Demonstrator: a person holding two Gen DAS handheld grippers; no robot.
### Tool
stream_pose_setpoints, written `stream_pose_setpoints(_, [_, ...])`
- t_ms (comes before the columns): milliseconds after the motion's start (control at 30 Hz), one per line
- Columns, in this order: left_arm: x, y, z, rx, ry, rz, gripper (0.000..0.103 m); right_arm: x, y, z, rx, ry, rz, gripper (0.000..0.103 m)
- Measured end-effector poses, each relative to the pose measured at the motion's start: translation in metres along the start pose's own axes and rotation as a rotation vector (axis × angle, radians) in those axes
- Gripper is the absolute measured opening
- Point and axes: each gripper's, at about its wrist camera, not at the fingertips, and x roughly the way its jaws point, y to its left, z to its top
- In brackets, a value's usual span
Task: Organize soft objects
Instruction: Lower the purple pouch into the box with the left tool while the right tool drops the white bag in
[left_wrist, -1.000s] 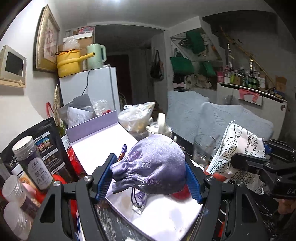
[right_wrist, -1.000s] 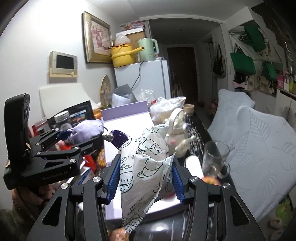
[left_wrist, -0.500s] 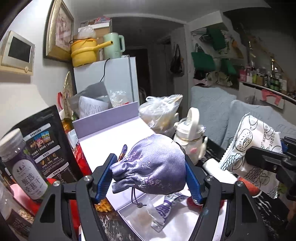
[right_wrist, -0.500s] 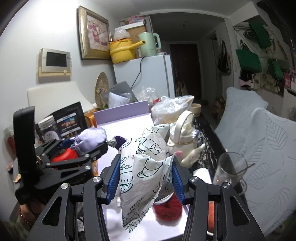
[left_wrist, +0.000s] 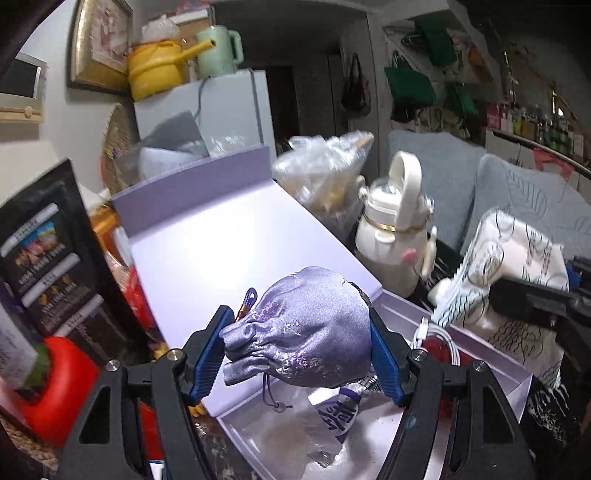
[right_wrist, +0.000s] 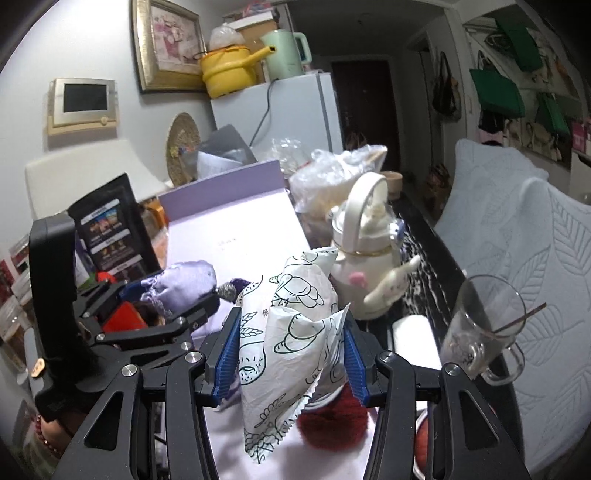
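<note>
My left gripper (left_wrist: 301, 356) is shut on a lilac drawstring pouch (left_wrist: 306, 328) and holds it above the open lavender box (left_wrist: 495, 362). It also shows in the right wrist view (right_wrist: 184, 282). My right gripper (right_wrist: 291, 354) is shut on a white printed soft packet (right_wrist: 291, 332), held above the same box over a dark red fuzzy ball (right_wrist: 332, 421). The packet also shows at the right of the left wrist view (left_wrist: 513, 266).
The box's raised lid (left_wrist: 221, 236) slopes away behind. A white teapot-shaped bottle (right_wrist: 369, 251), a glass mug (right_wrist: 480, 325), a plastic bag (left_wrist: 321, 173), a black snack pouch (left_wrist: 40, 258) and a red object (left_wrist: 55, 380) crowd the table. A white cable (left_wrist: 443, 339) and a sachet (left_wrist: 340, 410) lie in the box.
Both grippers have moved forward and down toward the lavender box, each still holding its item. The box and teapot bottle now loom larger.
</note>
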Motion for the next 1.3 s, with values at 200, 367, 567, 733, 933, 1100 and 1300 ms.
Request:
stream_pose_setpoints(200, [0.019,-0.012,-0.011,0.037,0.064,-0.016,0.070,0.008,-0.012,-0.002,0.011,0.021,-0.035,0.050])
stream_pose_setpoints(367, [0.039,-0.019,-0.021,0.062,0.146,-0.015,0.070,0.017,-0.018,-0.005,0.020,0.045,-0.037,0.050])
stream_pose_setpoints(567, [0.054,-0.021,-0.028,0.076,0.219,0.006,0.070,0.032,-0.021,-0.011,0.026,0.087,-0.026,0.050])
stream_pose_setpoints(733, [0.058,-0.014,-0.028,0.035,0.242,0.015,0.071,0.045,-0.030,-0.017,0.077,0.132,0.024,0.050])
stream_pose_setpoints(933, [0.064,-0.014,-0.029,0.060,0.251,0.075,0.077,0.065,-0.038,-0.026,0.126,0.193,0.056,0.050])
stream_pose_setpoints(1100, [0.070,-0.014,-0.029,0.078,0.261,0.131,0.084,0.085,-0.040,-0.037,0.139,0.242,0.036,0.050])
stream_pose_setpoints(1300, [0.075,-0.010,-0.030,0.053,0.274,0.153,0.098,0.089,-0.045,-0.040,0.166,0.253,0.050,0.052])
